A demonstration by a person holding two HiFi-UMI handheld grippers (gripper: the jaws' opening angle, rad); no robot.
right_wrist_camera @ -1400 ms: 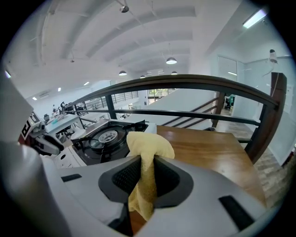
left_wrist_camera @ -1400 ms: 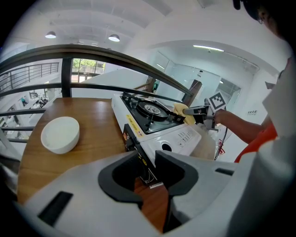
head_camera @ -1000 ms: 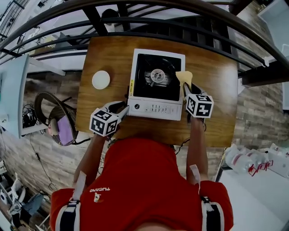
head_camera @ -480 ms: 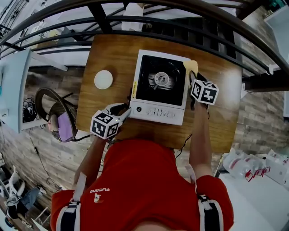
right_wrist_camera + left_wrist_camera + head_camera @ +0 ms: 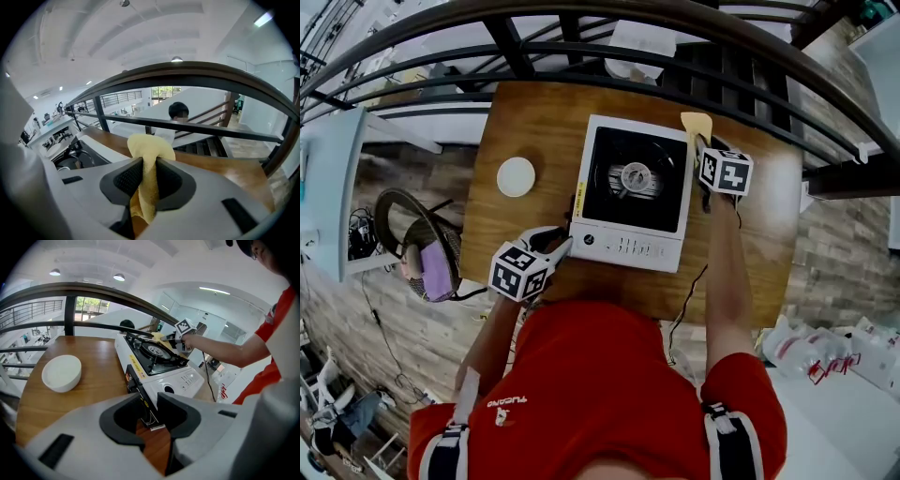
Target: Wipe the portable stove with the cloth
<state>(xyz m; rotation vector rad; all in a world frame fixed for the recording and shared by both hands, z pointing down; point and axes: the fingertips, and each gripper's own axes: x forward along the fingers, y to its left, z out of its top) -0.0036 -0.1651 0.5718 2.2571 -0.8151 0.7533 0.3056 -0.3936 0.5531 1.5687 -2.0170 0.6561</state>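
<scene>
The white portable stove (image 5: 633, 192) with its black burner top sits mid-table. My right gripper (image 5: 699, 142) is shut on a yellow cloth (image 5: 696, 123), which hangs off the stove's far right corner, over the wood. In the right gripper view the cloth (image 5: 147, 159) is pinched between the jaws of the right gripper (image 5: 149, 176), and the stove (image 5: 79, 157) lies to the left. My left gripper (image 5: 566, 246) is at the stove's near left corner. In the left gripper view its jaws (image 5: 149, 408) are closed on the black side edge of the stove (image 5: 159, 362).
A white bowl (image 5: 516, 176) stands on the wooden table (image 5: 759, 244) left of the stove. A dark railing (image 5: 581, 47) curves along the table's far edge. A cable (image 5: 684, 309) trails off the near edge. A person (image 5: 178, 110) is beyond the railing.
My right gripper has carried the cloth away from me along the stove's right side, from beside the burner to past the far right corner. The left gripper has stayed at the near left corner.
</scene>
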